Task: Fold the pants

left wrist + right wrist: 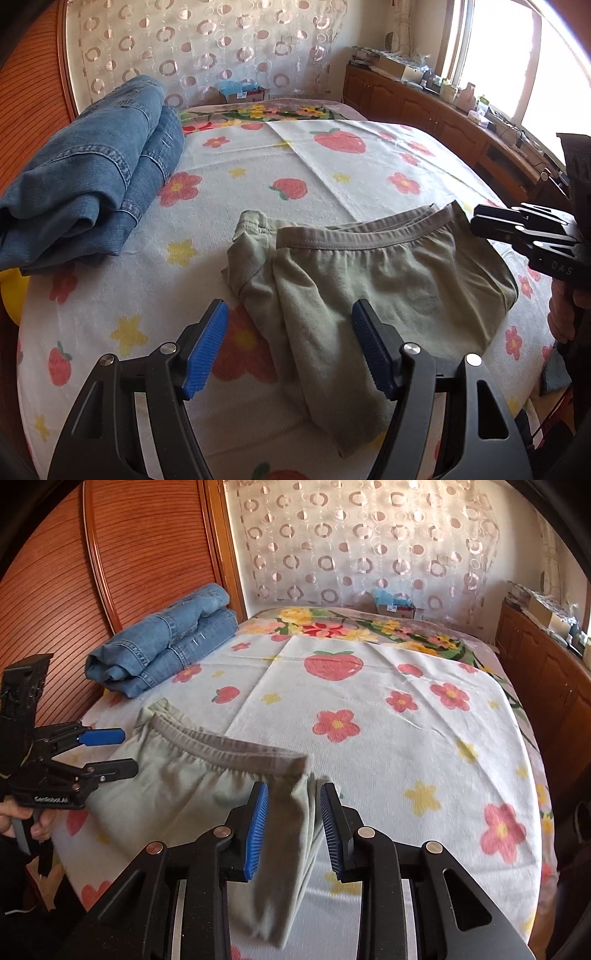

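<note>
We are looking at the pants (388, 280) lying on the bed (369, 177), waistband running left to right on the far side. Our right tongs (293, 830) are straddling their right edge, half open and not yet pinching, while our left tongs (290, 350) are hovering wide open and empty over the near left part.

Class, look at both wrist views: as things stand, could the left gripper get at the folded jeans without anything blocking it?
Probably yes. The left gripper is open, holding nothing, and the folded jeans lie to its left on the bedsheet, with bare sheet between. The green pants lie off that path.
</note>
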`<state>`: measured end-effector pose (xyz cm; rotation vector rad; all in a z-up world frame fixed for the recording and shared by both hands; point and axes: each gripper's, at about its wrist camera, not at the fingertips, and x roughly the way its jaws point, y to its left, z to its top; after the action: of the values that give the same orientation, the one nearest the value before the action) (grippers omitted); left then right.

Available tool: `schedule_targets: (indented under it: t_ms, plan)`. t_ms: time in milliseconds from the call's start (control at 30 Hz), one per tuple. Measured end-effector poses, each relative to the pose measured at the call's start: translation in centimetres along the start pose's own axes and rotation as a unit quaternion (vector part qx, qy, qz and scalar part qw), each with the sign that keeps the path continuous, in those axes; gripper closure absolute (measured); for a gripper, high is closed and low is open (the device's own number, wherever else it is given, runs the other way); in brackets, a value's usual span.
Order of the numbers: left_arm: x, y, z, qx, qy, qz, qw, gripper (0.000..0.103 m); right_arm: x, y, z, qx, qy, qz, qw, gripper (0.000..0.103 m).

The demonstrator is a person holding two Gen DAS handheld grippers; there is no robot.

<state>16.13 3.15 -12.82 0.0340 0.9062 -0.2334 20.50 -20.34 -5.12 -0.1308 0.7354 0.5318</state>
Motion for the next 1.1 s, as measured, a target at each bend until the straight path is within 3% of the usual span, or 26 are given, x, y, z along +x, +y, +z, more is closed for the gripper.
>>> schedule_targets:
  t_ms: [100,167,267,533,567,700,1100]
  plan:
    - [0.4,0.2,0.1,-0.001,0.004,0.004,1.0,0.033,1.2,0.0,0.8,-0.005,0.007,-0.004,1.0,0.075]
    - [0.6,0.3,0.1,-0.003,0.006,0.004,1.0,0.033,1.9,-0.1,1.2,-0.008,0.013,-0.004,1.0,0.086]
    - [1.0,0.3,0.0,-0.007,0.008,0.002,0.9999,0.033,3.0,-0.2,1.8,-0.013,0.024,-0.012,1.0,0.093]
    - [0.9,0.2,-0.4,-0.002,-0.006,0.006,1.0,0.031,2.6,-0.6,1.7,0.013,0.018,-0.009,1.0,0.092]
    - [0.9,0.1,-0.4,-0.001,-0.008,0.007,0.9999,0.03,2.3,-0.6,1.5,0.014,0.017,-0.008,1.0,0.091]
    - [0.9,0.1,-0.5,-0.003,-0.008,0.01,0.9999,0.027,1.8,-0.9,0.4,0.024,0.017,-0.012,0.999,0.064]
    - [0.8,0.1,-0.6,-0.001,-0.008,0.011,0.9999,0.026,0.6,-1.9,-1.1,0.061,0.035,0.015,0.997,0.062]
